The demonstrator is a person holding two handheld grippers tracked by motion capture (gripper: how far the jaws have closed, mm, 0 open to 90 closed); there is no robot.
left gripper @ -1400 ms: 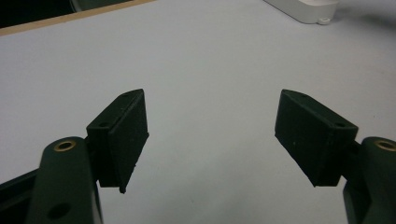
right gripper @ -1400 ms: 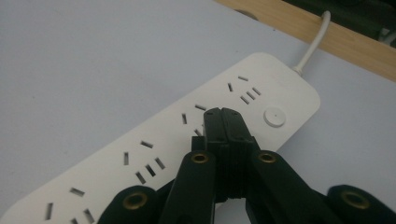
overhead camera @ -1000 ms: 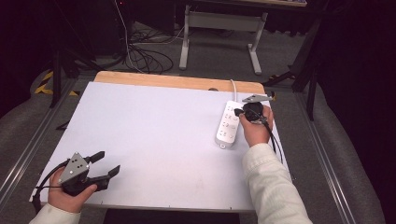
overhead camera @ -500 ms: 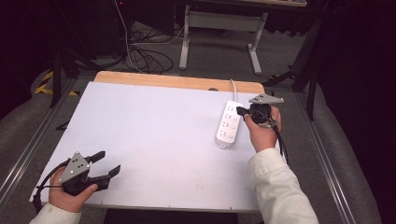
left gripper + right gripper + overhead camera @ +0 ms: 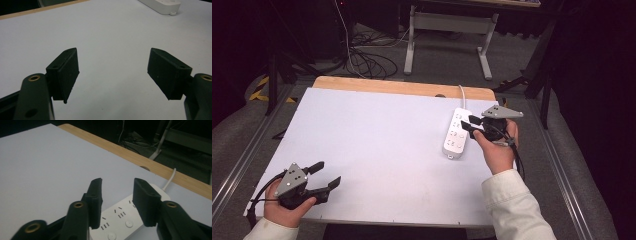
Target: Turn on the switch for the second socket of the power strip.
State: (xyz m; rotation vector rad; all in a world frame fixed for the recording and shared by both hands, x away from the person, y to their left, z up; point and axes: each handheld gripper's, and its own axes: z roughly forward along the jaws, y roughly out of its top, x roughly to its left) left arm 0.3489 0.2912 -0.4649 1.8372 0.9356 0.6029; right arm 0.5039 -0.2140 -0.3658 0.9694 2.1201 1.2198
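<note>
A white power strip [image 5: 455, 134] lies flat at the right side of the white table sheet [image 5: 382, 140], its cable [image 5: 460, 94] running off the far edge. My right gripper [image 5: 468, 123] hovers just over the strip's right edge, jaws pointing left. In the right gripper view its jaws [image 5: 117, 182] stand open a moderate width above the strip's sockets [image 5: 120, 216], with nothing between them. My left gripper [image 5: 328, 173] rests near the front left corner. In the left gripper view it [image 5: 113, 53] is wide open over bare sheet, with the strip [image 5: 162, 3] far off.
The sheet covers a wooden table whose far edge [image 5: 402, 88] shows as a bare strip. Beyond it lie loose floor cables [image 5: 362, 55] and a grey desk frame [image 5: 447, 30]. Metal rails run along both sides of the table.
My right gripper has shifted slightly to the right, from over the strip toward its right edge. The left gripper has stayed put.
</note>
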